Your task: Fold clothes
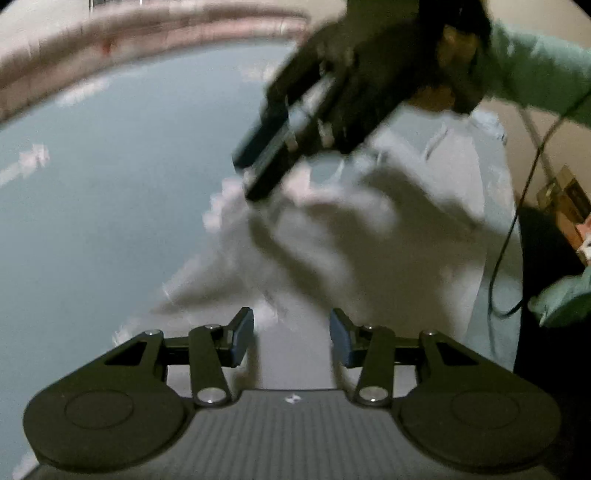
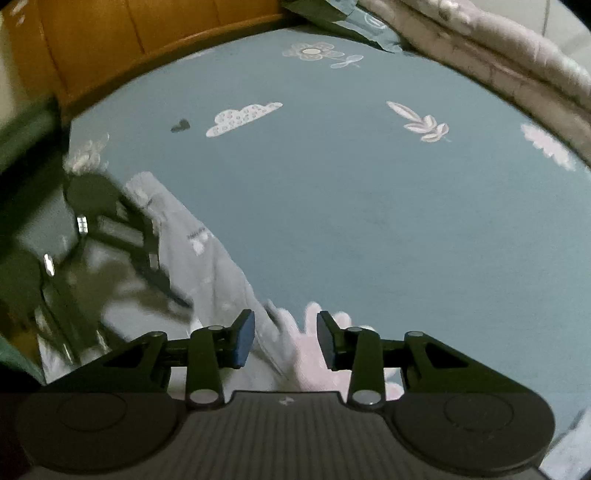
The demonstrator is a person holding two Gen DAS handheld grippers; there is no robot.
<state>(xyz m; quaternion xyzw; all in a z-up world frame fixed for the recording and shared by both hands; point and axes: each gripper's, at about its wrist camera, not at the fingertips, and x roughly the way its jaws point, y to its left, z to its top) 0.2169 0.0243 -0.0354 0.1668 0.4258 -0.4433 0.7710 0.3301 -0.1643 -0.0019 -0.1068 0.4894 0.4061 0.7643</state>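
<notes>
A pale grey garment [image 1: 369,229] lies on a blue-grey bedsheet [image 1: 92,184]; it also shows in the right wrist view [image 2: 207,266]. My left gripper [image 1: 291,338] is open and empty, just above the garment's near edge. My right gripper [image 2: 286,338] is open and empty over the garment's edge and a pink-white printed patch. The right gripper also shows blurred in the left wrist view [image 1: 266,166], above the garment. The left gripper shows blurred at the left of the right wrist view [image 2: 122,251].
The bedsheet [image 2: 369,203] has white cloud, flower and leaf prints. A pink quilt [image 2: 498,55] is bunched along the far edge, seen also in the left wrist view [image 1: 129,33]. An orange wooden bed frame [image 2: 147,33] stands at the back left. A cable [image 1: 517,206] hangs at right.
</notes>
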